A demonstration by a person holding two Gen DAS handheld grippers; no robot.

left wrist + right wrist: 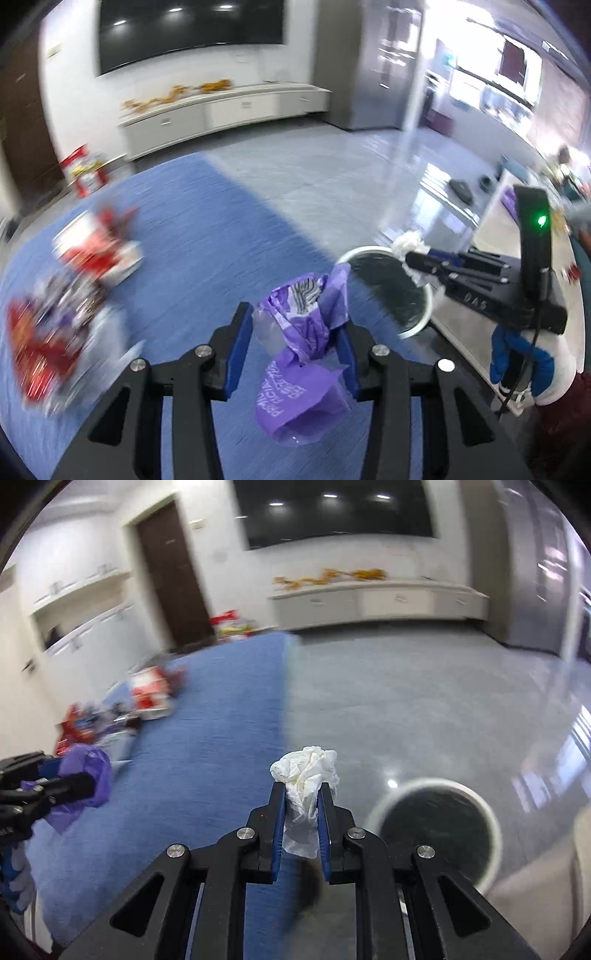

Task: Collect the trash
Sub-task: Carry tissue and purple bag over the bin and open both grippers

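Ideally, with the right gripper (302,794) clamped on the crumpled white tissue (307,771) and the left gripper (295,325) pinching the purple wrapper (306,314), each should be centred over the round bin (436,827) before letting go
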